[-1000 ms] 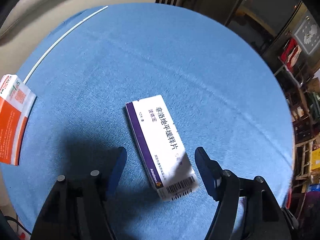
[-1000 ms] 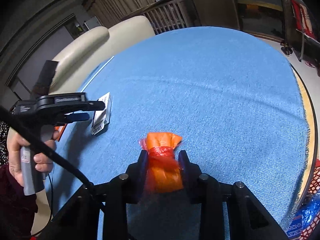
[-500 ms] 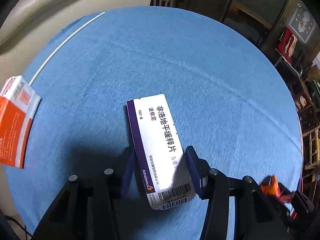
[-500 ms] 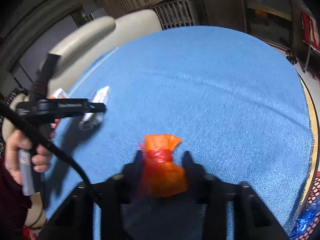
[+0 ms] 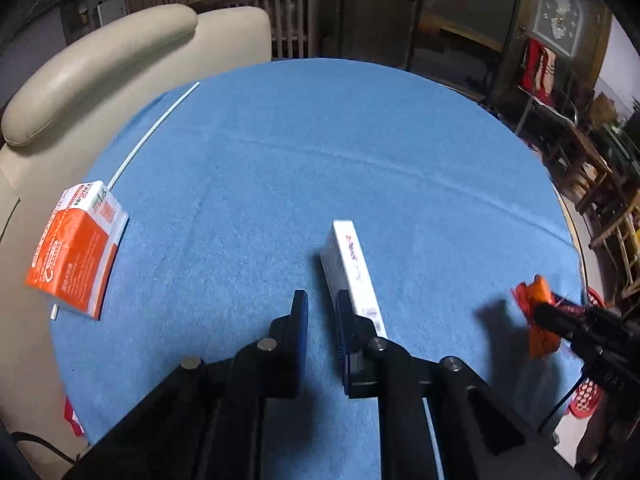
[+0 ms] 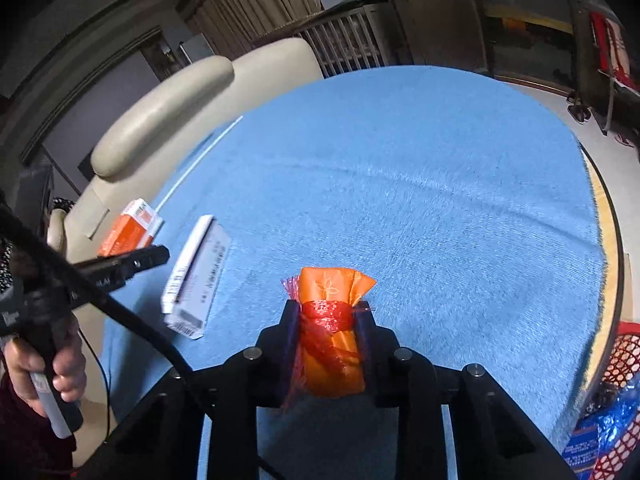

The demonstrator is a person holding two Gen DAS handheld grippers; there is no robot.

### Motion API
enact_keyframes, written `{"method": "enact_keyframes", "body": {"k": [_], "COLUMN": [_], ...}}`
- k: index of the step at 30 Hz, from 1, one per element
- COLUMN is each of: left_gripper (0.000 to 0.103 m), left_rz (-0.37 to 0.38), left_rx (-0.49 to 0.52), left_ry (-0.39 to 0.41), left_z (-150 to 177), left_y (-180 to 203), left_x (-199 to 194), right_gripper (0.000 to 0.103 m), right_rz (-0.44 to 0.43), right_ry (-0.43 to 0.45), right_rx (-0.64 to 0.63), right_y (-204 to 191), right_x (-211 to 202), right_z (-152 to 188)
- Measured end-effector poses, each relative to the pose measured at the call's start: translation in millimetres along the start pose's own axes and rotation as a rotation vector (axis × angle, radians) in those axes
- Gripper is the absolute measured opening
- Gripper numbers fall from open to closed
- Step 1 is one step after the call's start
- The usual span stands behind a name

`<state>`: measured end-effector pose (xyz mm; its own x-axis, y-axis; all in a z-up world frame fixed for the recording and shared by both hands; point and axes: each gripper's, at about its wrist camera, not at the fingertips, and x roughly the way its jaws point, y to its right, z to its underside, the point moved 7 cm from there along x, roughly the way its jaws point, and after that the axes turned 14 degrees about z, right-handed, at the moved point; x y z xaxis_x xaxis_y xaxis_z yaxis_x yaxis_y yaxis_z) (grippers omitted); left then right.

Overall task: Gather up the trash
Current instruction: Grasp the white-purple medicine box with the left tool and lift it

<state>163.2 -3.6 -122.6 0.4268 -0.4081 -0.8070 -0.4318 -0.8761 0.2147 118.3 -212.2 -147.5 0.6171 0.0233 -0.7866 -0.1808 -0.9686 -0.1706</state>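
Note:
My right gripper (image 6: 326, 312) is shut on an orange wrapper with red netting (image 6: 330, 344), held just above the blue cloth; it also shows in the left wrist view (image 5: 538, 320). My left gripper (image 5: 320, 304) has its jaws close together with nothing between them. The white medicine box (image 5: 354, 268) stands on its long edge, outside the gap, against the outer face of the right finger (image 5: 348, 340). In the right wrist view the box (image 6: 198, 276) looks tilted up beside the left gripper. An orange and white box (image 5: 76, 246) lies at the table's left edge.
The round table has a blue cloth (image 5: 340, 168). A thin white stick (image 5: 156, 130) lies at its far left edge. A beige chair (image 5: 100, 68) stands behind. A red mesh basket (image 6: 624, 364) with a blue packet (image 6: 600, 428) sits off the right edge.
My left jaws closed from wide open around the flat box to nearly together. The white box tipped up onto its edge and now stands outside the right finger. The right gripper kept hold of the wrapper.

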Motion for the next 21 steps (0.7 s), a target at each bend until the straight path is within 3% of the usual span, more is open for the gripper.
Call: {"method": "enact_keyframes", "body": {"k": [7, 8, 10, 11, 16, 21], "left_gripper": [0.017, 0.021, 0.059, 0.063, 0.064, 0.066], "left_rz": [0.040, 0.038, 0.034, 0.027, -0.047, -0.028], "left_rx": [-0.087, -0.090, -0.095, -0.099, -0.098, -0.115], "left_ry": [-0.028, -0.033, -0.047, -0.039, -0.067, -0.089], "left_z": [9.9, 10.2, 15.7, 15.4, 21.6, 28.4], "left_y": [-22.3, -22.1, -22.1, -22.0, -28.5, -23.7], "left_x": [9.2, 13.0, 10.1, 10.0, 24.3, 40.7], "right_gripper": [0.030, 0.030, 0.030, 0.030, 0.030, 0.030], "right_rz": [-0.004, -0.005, -0.013, -0.018, -0.029, -0.035], "right_ry": [0.014, 0.012, 0.002, -0.002, -0.017, -0.016], "right_rx": [0.033, 0.040, 0.056, 0.064, 0.066, 0.071], "right_y": [15.1, 17.6, 20.0, 21.3, 19.3, 22.5], "right_x": [-25.1, -26.2, -25.5, -25.2, -20.8, -21.4], "right_z": [15.7, 18.5, 23.3, 25.8, 30.5, 32.1]}}
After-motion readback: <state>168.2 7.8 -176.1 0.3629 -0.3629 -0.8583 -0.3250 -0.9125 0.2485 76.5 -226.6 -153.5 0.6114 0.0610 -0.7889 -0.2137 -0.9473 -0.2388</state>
